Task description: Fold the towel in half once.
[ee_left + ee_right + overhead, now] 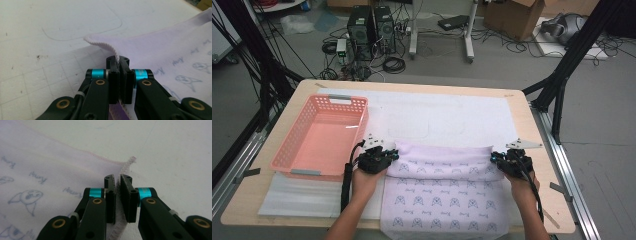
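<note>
Two grippers | left gripper [119, 65] clamps towel [444, 165] corner | right gripper [118, 183] seemingly pinching opposite corner, narrow gap

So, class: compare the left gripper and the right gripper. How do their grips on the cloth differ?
The left gripper has its jaws pressed tight on the cloth; the right gripper shows a slight gap between its jaws. The left holds the cloth's left corner, the right its right corner. Both pinch the stitched edge.
</note>
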The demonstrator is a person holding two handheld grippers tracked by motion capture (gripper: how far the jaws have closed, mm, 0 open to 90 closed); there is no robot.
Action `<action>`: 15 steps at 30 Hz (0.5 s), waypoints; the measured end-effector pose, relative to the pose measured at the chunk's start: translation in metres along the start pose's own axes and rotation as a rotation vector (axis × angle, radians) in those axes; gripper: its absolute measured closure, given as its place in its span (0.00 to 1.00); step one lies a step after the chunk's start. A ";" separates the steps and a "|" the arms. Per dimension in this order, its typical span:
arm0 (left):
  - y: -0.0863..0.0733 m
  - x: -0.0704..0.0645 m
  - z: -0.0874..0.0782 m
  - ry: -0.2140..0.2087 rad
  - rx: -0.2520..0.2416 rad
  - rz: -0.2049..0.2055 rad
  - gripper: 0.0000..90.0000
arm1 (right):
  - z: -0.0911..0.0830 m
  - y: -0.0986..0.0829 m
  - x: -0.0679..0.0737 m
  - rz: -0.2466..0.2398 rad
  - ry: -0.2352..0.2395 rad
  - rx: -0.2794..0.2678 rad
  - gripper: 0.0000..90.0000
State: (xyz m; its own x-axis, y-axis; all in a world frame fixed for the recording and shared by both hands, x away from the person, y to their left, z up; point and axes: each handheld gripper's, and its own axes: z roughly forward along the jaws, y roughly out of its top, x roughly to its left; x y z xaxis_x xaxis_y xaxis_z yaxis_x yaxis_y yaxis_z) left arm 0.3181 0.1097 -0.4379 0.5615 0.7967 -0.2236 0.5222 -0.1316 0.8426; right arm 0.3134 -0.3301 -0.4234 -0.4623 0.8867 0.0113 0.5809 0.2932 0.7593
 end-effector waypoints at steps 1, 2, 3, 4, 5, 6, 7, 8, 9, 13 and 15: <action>0.000 -0.002 -0.002 -0.008 -0.005 0.010 0.96 | -0.003 -0.001 0.000 -0.003 0.003 -0.002 0.91; 0.000 -0.004 -0.004 -0.014 -0.008 0.027 0.96 | -0.005 -0.002 0.000 -0.002 0.008 -0.014 0.91; 0.000 -0.005 -0.007 -0.014 -0.014 0.035 0.96 | -0.008 -0.003 -0.001 0.006 0.019 -0.022 0.91; 0.000 -0.006 -0.009 -0.021 -0.023 0.032 0.96 | -0.011 -0.005 -0.001 0.009 0.022 -0.034 0.91; 0.000 -0.007 -0.012 -0.029 -0.031 0.035 0.96 | -0.014 -0.006 -0.001 0.013 0.025 -0.047 0.91; -0.001 -0.009 -0.015 -0.032 -0.039 0.039 0.96 | -0.018 -0.007 -0.001 0.013 0.030 -0.054 0.91; -0.001 -0.010 -0.019 -0.038 -0.046 0.044 0.96 | -0.021 -0.009 0.000 0.016 0.036 -0.062 0.91; -0.002 -0.011 -0.023 -0.042 -0.052 0.051 0.96 | -0.024 -0.010 0.001 0.014 0.045 -0.066 0.91; -0.003 -0.012 -0.027 -0.043 -0.058 0.059 0.96 | -0.027 -0.012 0.002 0.028 0.064 -0.069 0.90; -0.010 -0.016 -0.041 -0.051 -0.076 0.115 0.95 | -0.040 -0.018 0.006 0.047 0.104 -0.090 0.91; -0.015 -0.018 -0.049 -0.068 -0.076 0.120 0.95 | -0.047 -0.021 0.011 0.026 0.112 -0.094 0.91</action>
State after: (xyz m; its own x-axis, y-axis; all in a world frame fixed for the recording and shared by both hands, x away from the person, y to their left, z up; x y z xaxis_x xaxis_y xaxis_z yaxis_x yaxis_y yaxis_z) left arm 0.2684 0.1259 -0.4226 0.6606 0.7357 -0.1498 0.4001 -0.1762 0.8994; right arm 0.2647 -0.3436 -0.4090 -0.5227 0.8467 0.0999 0.5306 0.2314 0.8154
